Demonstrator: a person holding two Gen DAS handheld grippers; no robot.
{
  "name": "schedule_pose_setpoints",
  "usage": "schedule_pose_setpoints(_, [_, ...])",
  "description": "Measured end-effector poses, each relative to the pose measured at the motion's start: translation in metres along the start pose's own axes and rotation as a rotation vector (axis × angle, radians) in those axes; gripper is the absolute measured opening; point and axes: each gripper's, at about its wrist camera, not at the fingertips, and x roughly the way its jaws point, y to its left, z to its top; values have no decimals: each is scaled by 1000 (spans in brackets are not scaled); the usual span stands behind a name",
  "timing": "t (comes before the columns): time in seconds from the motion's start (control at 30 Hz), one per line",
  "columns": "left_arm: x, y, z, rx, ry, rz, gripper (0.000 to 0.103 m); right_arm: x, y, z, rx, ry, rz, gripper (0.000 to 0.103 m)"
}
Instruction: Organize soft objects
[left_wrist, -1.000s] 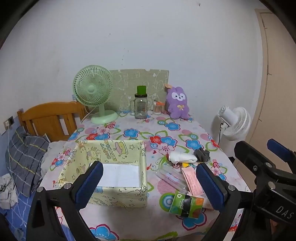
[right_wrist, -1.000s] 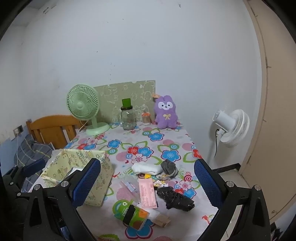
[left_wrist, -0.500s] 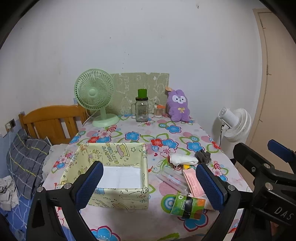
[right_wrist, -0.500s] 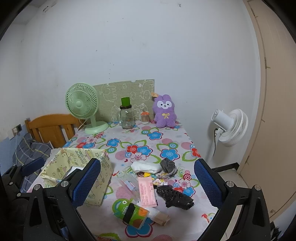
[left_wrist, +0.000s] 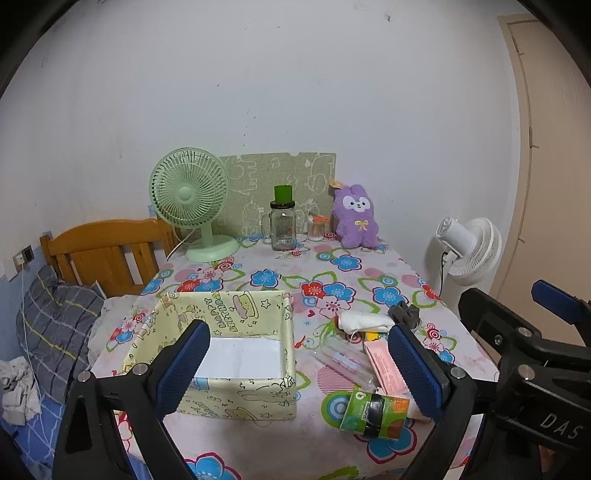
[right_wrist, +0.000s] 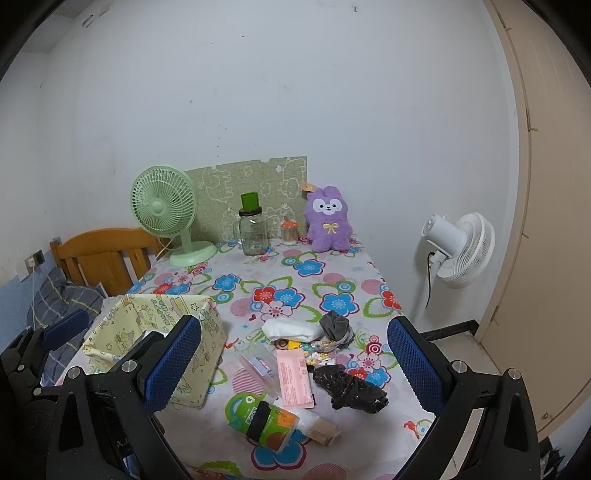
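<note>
Hovering short of the worktop (right_wrist: 295, 273), both grippers, left gripper (left_wrist: 295, 365) and right gripper (right_wrist: 293, 362), spread their fingers empty; yellow box (left_wrist: 229, 354) waits beside the white cloth (right_wrist: 291, 329), seemingly for sorting.

Green desk fan (left_wrist: 189, 199) beside glass jar (left_wrist: 283, 229); white fan (left_wrist: 469, 254) off-table.

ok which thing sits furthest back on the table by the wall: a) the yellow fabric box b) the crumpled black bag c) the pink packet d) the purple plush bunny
d: the purple plush bunny sits upright at the far edge against the wall, while the pink packet, black bag and yellow fabric box lie near the front.
</note>
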Motion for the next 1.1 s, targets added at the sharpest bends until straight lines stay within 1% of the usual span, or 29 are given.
schedule_pose_setpoints(0.3, [1,-3,1,1,15,-6,98,-3,-3,-1,8,0,5,102])
schedule_pose_setpoints(0.5, [3,-4,2,-1,27,6,98,-3,-3,-1,6,0,-3,102])
schedule_pose_setpoints(0.7, [3,-3,2,-12,36,-6,98,-4,-2,1,7,-2,-2,102])
schedule_pose_setpoints(0.87, [1,-2,0,-11,23,6,98,-3,-2,2,8,1,1,102])
schedule_pose_setpoints(1.1, [1,-2,-7,-32,5,-6,98,-1,-1,-1,2,5,13,102])
